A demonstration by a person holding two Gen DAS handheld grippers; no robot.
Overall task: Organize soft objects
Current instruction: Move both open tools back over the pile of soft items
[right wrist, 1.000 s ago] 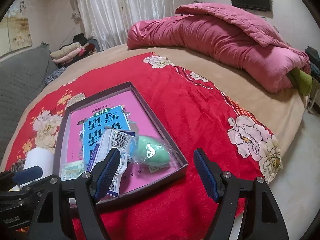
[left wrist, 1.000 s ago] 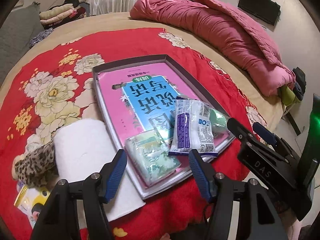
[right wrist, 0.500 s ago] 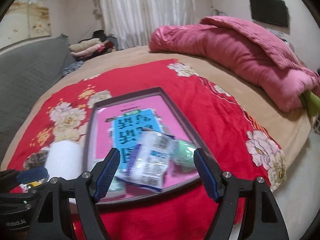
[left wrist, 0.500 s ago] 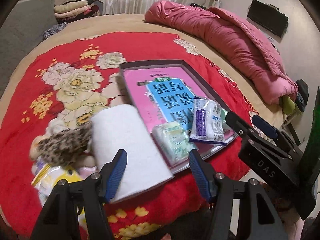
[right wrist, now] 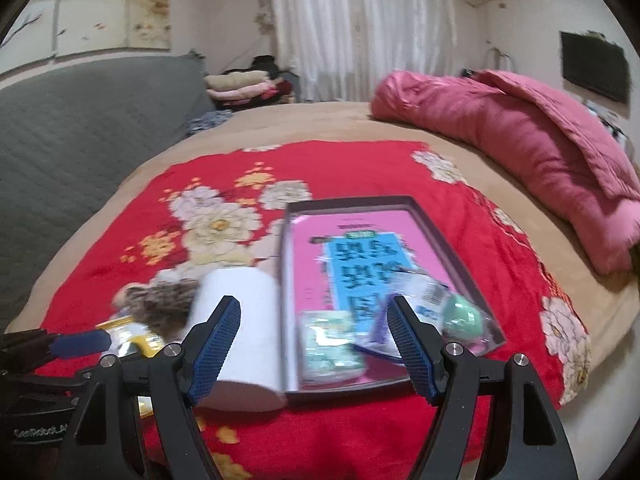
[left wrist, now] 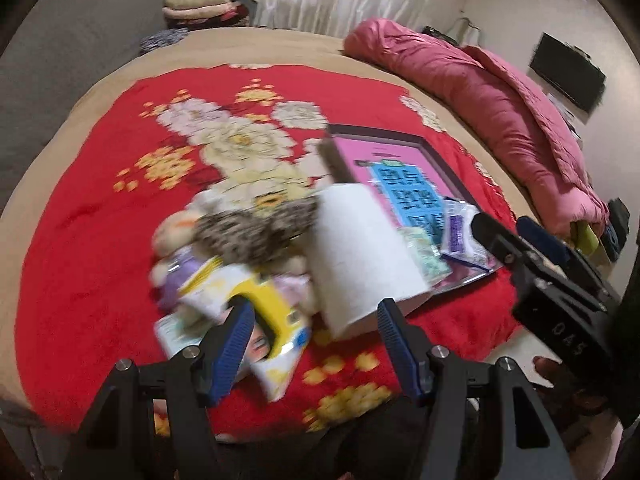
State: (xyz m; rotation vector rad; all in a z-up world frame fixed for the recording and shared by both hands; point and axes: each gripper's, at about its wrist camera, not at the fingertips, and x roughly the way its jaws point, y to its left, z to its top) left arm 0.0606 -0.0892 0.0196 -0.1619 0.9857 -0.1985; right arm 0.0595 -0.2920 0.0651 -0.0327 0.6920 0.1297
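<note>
A red floral blanket (right wrist: 360,168) is spread over a bed, and the soft things are gathered on its near part. A white paper roll (left wrist: 360,256) is laid on its side just left of a dark-rimmed tray (right wrist: 448,232). Against the roll's left end a leopard-print plush (left wrist: 248,236) is seen, with a yellow-and-white packet (left wrist: 264,312) in front of it; the print on that packet is too blurred to be read.

Inside the tray a pink book with a blue panel of large Chinese characters (right wrist: 364,268) is laid flat; the characters are smeared and cannot be made out. On the tray's near end a pale green packet (right wrist: 328,344), a clear wrapper with a barcode and purple print (right wrist: 416,300) and a mint-green egg-shaped sponge (right wrist: 460,316) are found.

The left hand-held gripper (left wrist: 312,332) is held above the packet and roll with its blue pads apart and nothing between them. The right hand-held gripper (right wrist: 314,340) is held wide open over the tray's near edge, empty too. On its body, in the left view, the letters "DAS" are read upside down.

A pink quilt (right wrist: 520,140) is heaped on the bed's far side.
</note>
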